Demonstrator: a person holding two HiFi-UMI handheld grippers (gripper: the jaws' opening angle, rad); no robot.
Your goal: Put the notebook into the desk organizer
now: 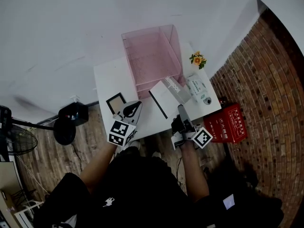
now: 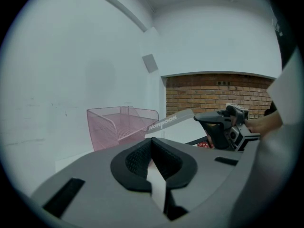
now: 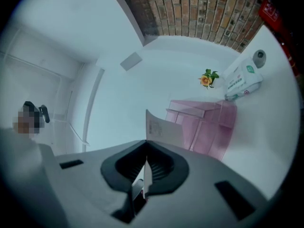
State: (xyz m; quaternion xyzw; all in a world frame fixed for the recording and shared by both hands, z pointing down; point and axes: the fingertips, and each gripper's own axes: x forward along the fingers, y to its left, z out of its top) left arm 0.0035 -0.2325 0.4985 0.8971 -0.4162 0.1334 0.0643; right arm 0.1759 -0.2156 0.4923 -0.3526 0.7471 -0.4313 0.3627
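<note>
The right gripper (image 3: 145, 144) is shut tight on the near edge of the notebook (image 1: 165, 98). The thin book is pinched between its jaws, and the rest sticks out in front of it, tilted, with the far end up off the table (image 1: 107, 77). The organizer (image 1: 151, 56) stands just ahead of the right gripper, past the far end of the book, and its open front seems to face this way. The left gripper (image 2: 152, 144) is closed too, with nothing in it. It waits off to the left of the right one, beside a small frame (image 1: 115, 102). The step now looks like sliding the book in. To do it well, I think the book should be turned flat first, so its far edge lines up with one shelf and does not poke the wire. Then it should go straight ahead, slowly, into the gap. The grip is only on one edge, so the book may droop or swing — a slow push helps. The organizer looks light and might slide back if bumped, so the left gripper could steady it. A flower (image 1: 198, 59) and a white pack (image 1: 197, 88) sit ahead and to the right of the right gripper — keep the book away from them. Let go only when most of the book lies on the shelf.
</note>
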